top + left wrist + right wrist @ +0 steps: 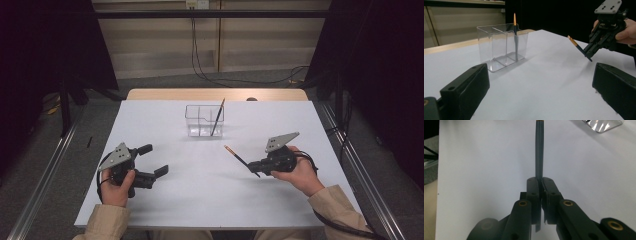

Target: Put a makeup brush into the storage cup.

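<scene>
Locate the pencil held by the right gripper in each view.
High view: pencil right of centre, orange end up-left.
Left gripper view: upper right, slanting from the right gripper.
Right gripper view: centre, upright between the jaws.
Shared landmark: clear holder.

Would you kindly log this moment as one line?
right hand-held gripper: shut on pencil | left hand-held gripper: open, empty | clear organizer: one pencil inside

In the right gripper view the pencil's point(539, 152) tip runs off the top edge, its lower shaft hidden between the jaws; the clear organizer point(602, 125) is cropped at the top corner.
</scene>
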`<state>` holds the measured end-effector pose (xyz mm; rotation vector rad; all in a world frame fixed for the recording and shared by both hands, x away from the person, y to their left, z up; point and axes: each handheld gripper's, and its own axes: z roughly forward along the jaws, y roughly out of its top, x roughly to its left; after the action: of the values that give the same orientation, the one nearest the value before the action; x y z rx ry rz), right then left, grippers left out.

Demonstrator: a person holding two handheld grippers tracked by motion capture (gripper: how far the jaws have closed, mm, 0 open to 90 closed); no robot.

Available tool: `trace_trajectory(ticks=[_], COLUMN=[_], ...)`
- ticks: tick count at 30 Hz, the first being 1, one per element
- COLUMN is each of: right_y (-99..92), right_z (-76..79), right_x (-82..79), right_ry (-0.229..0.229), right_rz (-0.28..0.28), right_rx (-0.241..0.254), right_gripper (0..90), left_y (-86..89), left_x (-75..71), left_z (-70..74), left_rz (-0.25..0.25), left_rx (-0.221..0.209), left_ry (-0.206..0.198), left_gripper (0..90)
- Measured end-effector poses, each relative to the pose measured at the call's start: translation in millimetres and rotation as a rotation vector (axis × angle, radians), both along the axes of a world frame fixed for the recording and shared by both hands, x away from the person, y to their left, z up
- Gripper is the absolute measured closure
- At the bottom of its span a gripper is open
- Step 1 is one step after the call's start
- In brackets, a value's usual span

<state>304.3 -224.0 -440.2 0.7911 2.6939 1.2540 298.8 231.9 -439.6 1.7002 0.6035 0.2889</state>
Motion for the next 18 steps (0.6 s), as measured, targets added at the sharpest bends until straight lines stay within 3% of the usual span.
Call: trace_trajectory(ticks=[7, 18], right_y=[2.9, 1.5], right_z=[-1.0, -1.7], right_x=[-2.1, -3.4], right_ry=[-0.015, -0.058], right_rz=[-0.019, -0.05], right_rx=[0.092, 0.194], right_gripper=[85.0, 84.9], left_y=[-0.1, -0.1], left_x=[0.1, -0.1], left_z=[0.0, 0.2], left_rz=[0.0, -0.002], left_rx=[0.001, 0.003], left_ry=[0.0, 0.001], left_gripper=[0.9, 0.9])
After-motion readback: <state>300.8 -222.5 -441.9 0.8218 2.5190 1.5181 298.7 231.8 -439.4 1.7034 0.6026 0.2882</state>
